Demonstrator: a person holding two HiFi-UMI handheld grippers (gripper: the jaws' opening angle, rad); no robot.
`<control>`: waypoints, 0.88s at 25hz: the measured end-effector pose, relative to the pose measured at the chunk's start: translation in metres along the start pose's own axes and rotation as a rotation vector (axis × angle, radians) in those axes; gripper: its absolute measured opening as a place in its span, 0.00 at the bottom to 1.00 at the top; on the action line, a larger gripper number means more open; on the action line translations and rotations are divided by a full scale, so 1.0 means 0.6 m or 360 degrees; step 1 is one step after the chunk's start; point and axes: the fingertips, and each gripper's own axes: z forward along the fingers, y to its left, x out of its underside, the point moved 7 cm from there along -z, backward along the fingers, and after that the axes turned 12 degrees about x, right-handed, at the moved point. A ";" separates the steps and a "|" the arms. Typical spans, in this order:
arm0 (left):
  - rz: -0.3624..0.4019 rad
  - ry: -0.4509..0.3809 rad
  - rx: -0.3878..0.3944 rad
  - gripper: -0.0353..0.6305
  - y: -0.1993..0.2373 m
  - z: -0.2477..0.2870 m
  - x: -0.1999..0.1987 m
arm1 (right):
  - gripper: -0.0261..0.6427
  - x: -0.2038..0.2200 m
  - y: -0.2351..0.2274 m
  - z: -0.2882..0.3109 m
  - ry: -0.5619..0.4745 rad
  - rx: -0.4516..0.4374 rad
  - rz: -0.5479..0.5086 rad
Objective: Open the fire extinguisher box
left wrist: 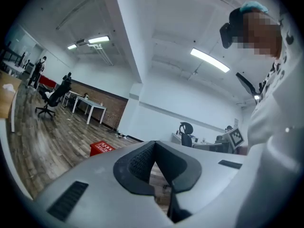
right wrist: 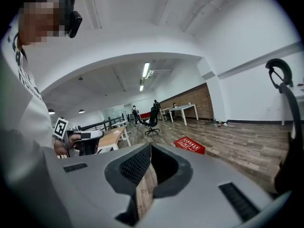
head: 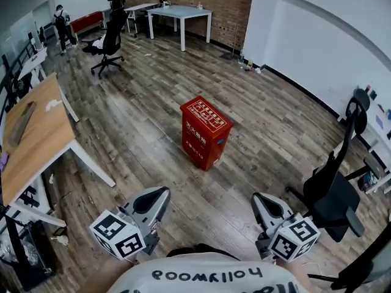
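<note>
The red fire extinguisher box [head: 206, 133] stands upright on the wooden floor, lid closed, well ahead of me. It also shows small and far off in the left gripper view as the box [left wrist: 101, 147], and in the right gripper view as the box [right wrist: 189, 145]. My left gripper [head: 160, 195] is held low at the bottom left and my right gripper [head: 259, 200] at the bottom right, both close to my body and far from the box. Both are shut with nothing between their jaws, as the left gripper [left wrist: 153, 148] and right gripper [right wrist: 150, 148] show in their own views.
A wooden desk [head: 33, 133] runs along the left. A black office chair [head: 333, 188] stands close on the right. Farther back are another black chair [head: 110, 38], a white table [head: 180, 12] and two people [head: 61, 20] by the brick wall.
</note>
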 end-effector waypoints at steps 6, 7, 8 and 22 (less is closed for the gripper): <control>-0.0013 0.0035 -0.0008 0.06 0.019 -0.011 0.004 | 0.05 0.007 0.014 0.022 -0.0002 -0.0013 0.0013; -0.0005 0.0046 -0.0006 0.06 0.024 -0.013 0.005 | 0.05 0.009 0.016 0.029 -0.0001 -0.0005 0.0010; -0.0003 0.0056 -0.0001 0.06 0.028 -0.015 0.007 | 0.05 0.011 0.018 0.036 0.0004 0.0008 0.0010; -0.0051 0.0184 0.0065 0.06 0.078 0.000 0.039 | 0.05 0.054 0.023 0.081 0.0124 0.0110 -0.0014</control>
